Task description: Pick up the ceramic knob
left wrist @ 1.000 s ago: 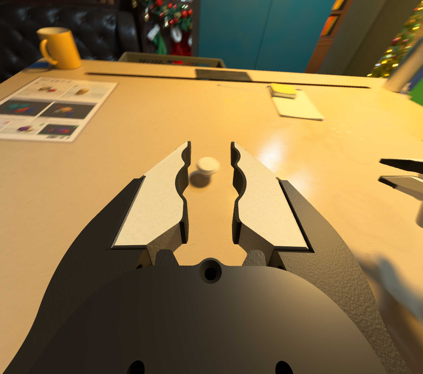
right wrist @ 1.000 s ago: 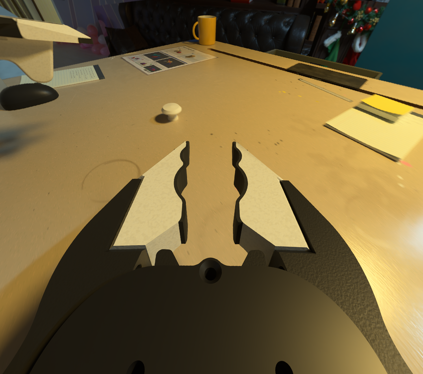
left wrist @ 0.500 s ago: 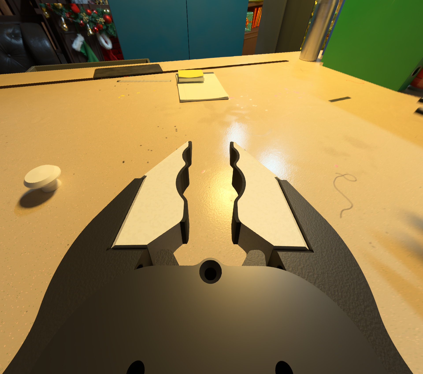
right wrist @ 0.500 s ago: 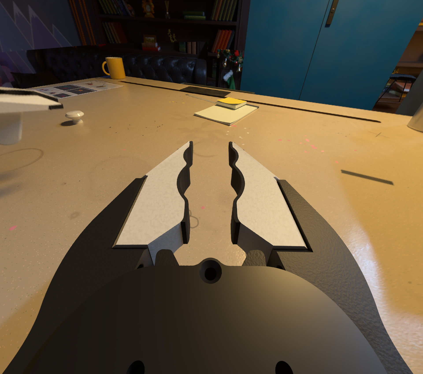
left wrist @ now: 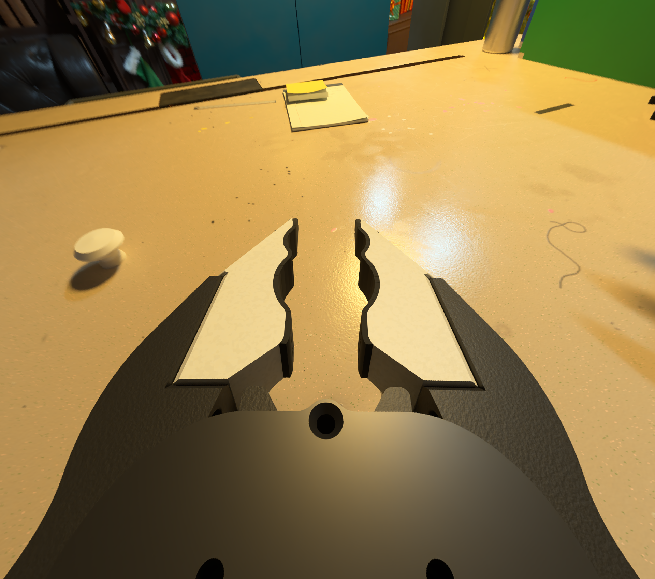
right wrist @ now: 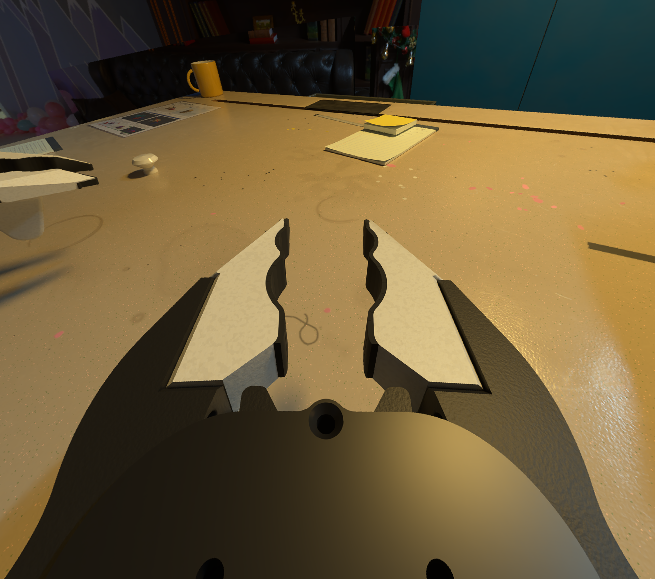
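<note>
Fingers [left wrist: 248,296] apart, ceramic knob [left wrist: 99,246] leftward

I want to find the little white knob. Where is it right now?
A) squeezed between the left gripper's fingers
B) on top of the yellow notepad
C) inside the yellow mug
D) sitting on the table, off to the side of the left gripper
D: the knob sits on the table, left of the open left gripper, touching neither finger.
</note>
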Robot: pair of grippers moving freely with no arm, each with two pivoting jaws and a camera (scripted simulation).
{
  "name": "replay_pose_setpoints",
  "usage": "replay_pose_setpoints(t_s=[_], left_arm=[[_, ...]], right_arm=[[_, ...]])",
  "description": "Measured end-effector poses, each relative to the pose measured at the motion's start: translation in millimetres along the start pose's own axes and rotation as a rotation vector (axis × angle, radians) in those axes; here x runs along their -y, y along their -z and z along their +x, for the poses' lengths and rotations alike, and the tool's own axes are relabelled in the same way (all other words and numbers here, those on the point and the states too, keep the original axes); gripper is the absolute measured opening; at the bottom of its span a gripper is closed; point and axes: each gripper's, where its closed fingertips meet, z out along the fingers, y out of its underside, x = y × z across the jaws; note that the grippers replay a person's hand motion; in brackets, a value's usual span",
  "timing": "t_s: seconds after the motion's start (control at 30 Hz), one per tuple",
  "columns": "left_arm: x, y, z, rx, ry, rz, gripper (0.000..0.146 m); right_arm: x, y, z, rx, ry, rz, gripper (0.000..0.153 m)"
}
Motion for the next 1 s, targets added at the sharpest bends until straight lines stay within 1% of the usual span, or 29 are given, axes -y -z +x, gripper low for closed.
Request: replay_pose_setpoints(t_s=[0.17, 0.5, 0.6, 0.67, 0.7, 0.77, 0.87, 0.93, 1.0], left_arm=[[0.2, -0.8, 4.1, 0.045, -0.094, 0.002, 0.032], [-7.1, -5.6, -2.3, 0.019, -0.033, -0.05, 0.032], [9.5, 2.8, -23.8, 0.035, -0.061, -0.051, 0.032], [29.3, 12.7, -62.4, 0.133, -0.107, -0.067, 0.031], [37.7, 16.0, -80.7, 0.158, -0.135, -0.083, 0.031], [43.7, 15.3, -107.8, 0.095, -0.2, -0.206, 0.031], [48.7, 0.5, -139.3, -0.014, -0.421, -0.352, 0.036], [40.6, -14.2, -149.4, -0.154, -0.525, -0.473, 0.042], [29.3, -27.4, -158.9, -0.285, -0.584, -0.59, 0.047]], right_arm=[[-4.2, -1.2, 1.4, -0.005, 0.009, -0.016, 0.041], [-2.7, 0.0, 4.9, -0.009, -0.018, -0.007, 0.04], [-4.2, -0.7, 1.7, 0.0, -0.029, -0.013, 0.039], [-5.8, -1.3, 0.3, 0.0, -0.023, -0.017, 0.039], [-6.8, -1.8, -0.5, 0.002, -0.016, -0.021, 0.039], [-8.2, -3.1, -2.3, 0.01, -0.011, -0.028, 0.038], [-8.9, -5.6, -4.9, 0.029, -0.024, -0.034, 0.038], [-10.0, -7.0, -5.8, 0.039, -0.036, -0.039, 0.037], [-11.6, -7.6, -6.2, 0.045, -0.047, -0.045, 0.037]])
